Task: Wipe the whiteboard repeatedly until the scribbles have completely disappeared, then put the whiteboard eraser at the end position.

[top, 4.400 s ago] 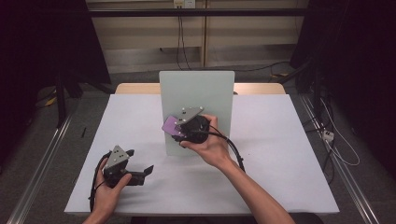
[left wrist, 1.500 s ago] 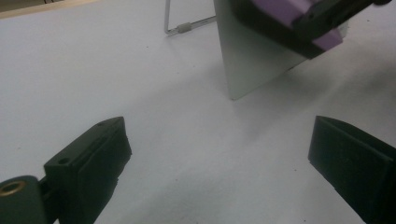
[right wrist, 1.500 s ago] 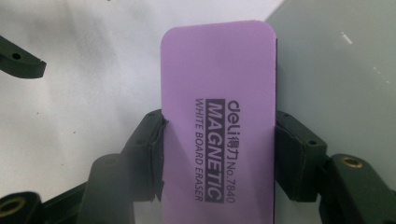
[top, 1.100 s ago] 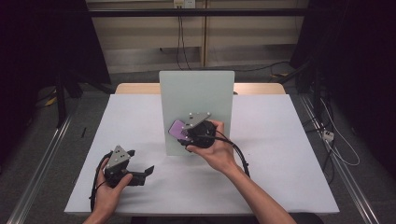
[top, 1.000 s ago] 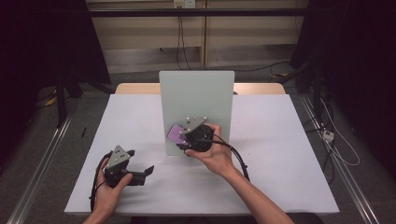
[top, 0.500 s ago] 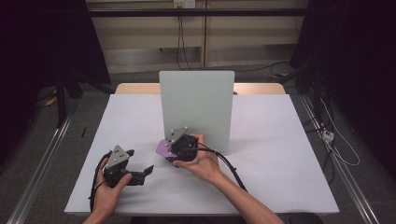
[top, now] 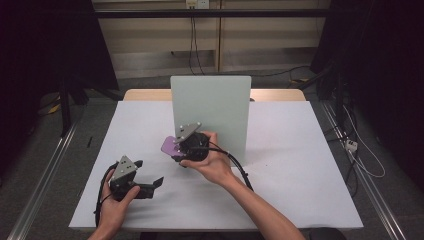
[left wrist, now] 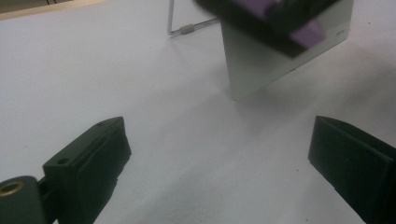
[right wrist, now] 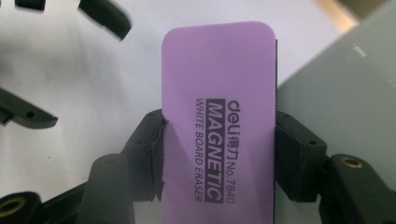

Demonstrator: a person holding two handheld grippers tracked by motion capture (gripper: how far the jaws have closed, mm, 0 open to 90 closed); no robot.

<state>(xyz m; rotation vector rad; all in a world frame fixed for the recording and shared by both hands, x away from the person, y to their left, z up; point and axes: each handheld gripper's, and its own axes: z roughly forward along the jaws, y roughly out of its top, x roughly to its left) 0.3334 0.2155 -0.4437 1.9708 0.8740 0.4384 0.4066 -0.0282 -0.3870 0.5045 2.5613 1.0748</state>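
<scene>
A: Purple whiteboard eraser (right wrist: 219, 126) is clamped between the jaws of the right gripper (top: 176, 148); both pads are pressed on its long edges, and the printed face "MAGNETIC WHITE BOARD ERASER" is seen in the right gripper view.

B: Location of the eraser?

A: It is held off the white table (top: 300, 165), just in front of the lower left part of the upright pale-green board (top: 215, 107). Contact with the board cannot be told.

B: Left side?

A: The left gripper (top: 150, 184) is held low over the near left of the table, well apart from the board. Its jaws are spread wide, nothing between them. In the left gripper view the board's lower corner and its wire stand (left wrist: 187, 29) are seen beyond the jaws.
</scene>
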